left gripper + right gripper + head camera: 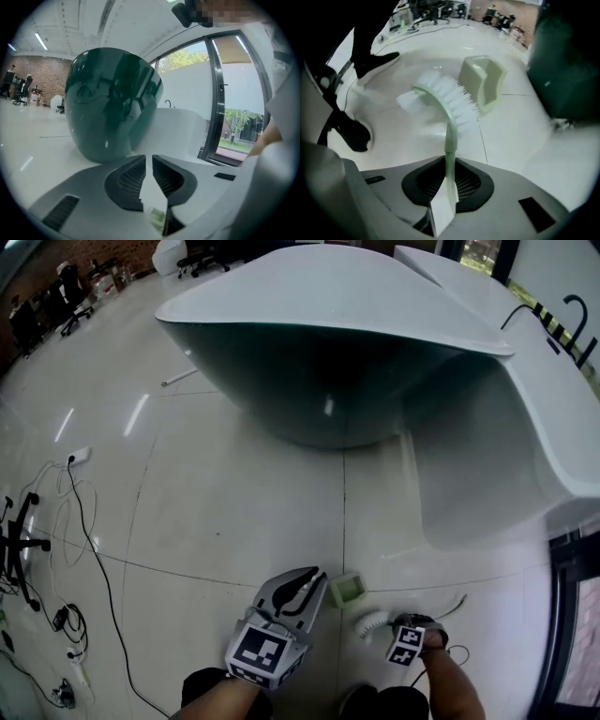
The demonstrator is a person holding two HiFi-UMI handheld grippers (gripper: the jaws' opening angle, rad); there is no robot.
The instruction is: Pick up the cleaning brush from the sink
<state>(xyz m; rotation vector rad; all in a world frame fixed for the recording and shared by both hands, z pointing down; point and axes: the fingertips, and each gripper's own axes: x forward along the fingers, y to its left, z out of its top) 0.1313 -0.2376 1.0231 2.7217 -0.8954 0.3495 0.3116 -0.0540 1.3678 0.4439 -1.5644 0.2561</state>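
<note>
Down near the person's feet, black-and-white square patterns show on the marker cube [258, 651] of the left gripper [311, 579] and on the smaller cube [406, 643] of the right gripper [446, 164]. A small pale green holder [347, 590] stands on the white tiled floor [234, 493] between the two grippers, its hollow side open. The cleaning brush [447, 101] is out of that holder and just near of it, over the tiles. The right gripper points down, and its jaws are pressed together on the brush's thin pale green handle. The white bristles stick out beyond the tips toward the holder. The left gripper sits to the left of the holder. Its jaws stand a narrow slit apart and pinch nothing; through the slit I see only floor and a corner of the green holder. Farther off rises a big dark green tub-shaped body [309, 381] with a white top, and I cannot tell what it holds. To its right runs a white counter [553, 418] with a black tap [579, 320] at the far right. Loose cables [80, 521] trail over the floor at the left.
</note>
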